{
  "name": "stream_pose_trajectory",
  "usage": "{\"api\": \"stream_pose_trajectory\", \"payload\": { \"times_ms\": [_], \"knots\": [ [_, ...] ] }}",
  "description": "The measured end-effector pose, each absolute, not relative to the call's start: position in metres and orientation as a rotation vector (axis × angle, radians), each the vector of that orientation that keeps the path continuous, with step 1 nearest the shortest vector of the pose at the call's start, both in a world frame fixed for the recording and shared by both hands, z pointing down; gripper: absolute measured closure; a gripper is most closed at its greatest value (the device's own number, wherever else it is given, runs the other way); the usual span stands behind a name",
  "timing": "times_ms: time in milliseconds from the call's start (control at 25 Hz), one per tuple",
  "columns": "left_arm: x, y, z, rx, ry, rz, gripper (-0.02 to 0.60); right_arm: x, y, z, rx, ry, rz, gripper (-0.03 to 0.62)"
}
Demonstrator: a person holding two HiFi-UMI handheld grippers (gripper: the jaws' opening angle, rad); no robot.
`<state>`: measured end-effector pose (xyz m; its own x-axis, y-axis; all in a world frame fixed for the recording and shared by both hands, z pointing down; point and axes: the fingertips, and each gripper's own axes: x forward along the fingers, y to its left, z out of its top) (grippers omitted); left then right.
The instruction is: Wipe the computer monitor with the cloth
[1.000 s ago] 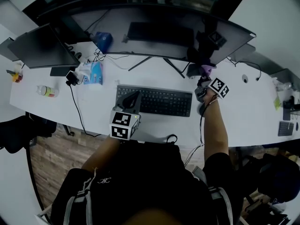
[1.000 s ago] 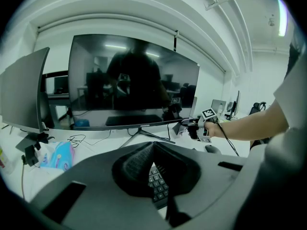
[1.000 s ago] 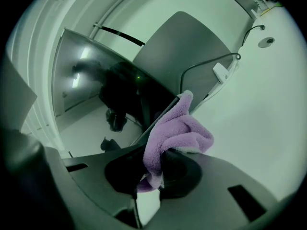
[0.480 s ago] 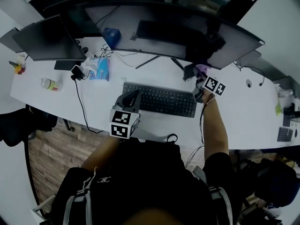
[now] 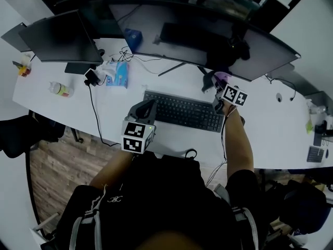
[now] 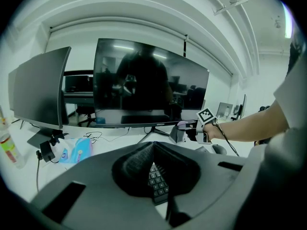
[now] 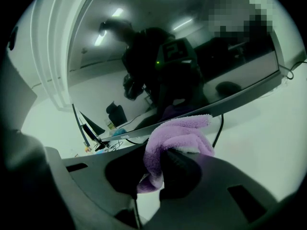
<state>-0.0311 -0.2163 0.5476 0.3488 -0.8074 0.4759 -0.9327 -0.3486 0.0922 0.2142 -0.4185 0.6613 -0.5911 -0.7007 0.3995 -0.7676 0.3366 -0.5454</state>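
The wide curved monitor [image 5: 208, 35] stands dark at the back of the white desk [image 5: 270, 134]. My right gripper [image 5: 217, 85] is shut on a purple cloth [image 5: 222, 77] just under the monitor's lower edge, near its stand. In the right gripper view the cloth [image 7: 180, 133] bulges from my right gripper [image 7: 160, 162] close below the screen [image 7: 192, 56]; I cannot tell whether it touches. My left gripper [image 5: 146, 108] hovers over the left end of the keyboard [image 5: 183, 111]. Its jaws are shut with nothing between them in the left gripper view [image 6: 153, 145], facing the monitor [image 6: 148, 90].
A second dark monitor [image 5: 57, 38] stands at the left. On the desk lie a blue tissue pack [image 5: 118, 74], a small bottle [image 5: 60, 89], a charger with a cable [image 5: 92, 77] and a mouse [image 6: 218, 149]. The desk's front edge runs just below the keyboard.
The head view has swung left, so the desk sits further right in the picture. The right gripper and cloth have shifted left along the monitor's lower edge. Both grippers stay shut.
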Motion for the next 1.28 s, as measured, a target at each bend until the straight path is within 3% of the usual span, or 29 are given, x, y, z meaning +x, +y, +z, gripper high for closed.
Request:
{"api": "stream_pose_trajectory", "payload": {
  "times_ms": [1280],
  "knots": [
    [-0.243,-0.193,0.526,2.111,-1.77,0.384,0.568,-0.048,-0.413,0.667,1.052,-2.474,0.763,0.513]
  ]
}}
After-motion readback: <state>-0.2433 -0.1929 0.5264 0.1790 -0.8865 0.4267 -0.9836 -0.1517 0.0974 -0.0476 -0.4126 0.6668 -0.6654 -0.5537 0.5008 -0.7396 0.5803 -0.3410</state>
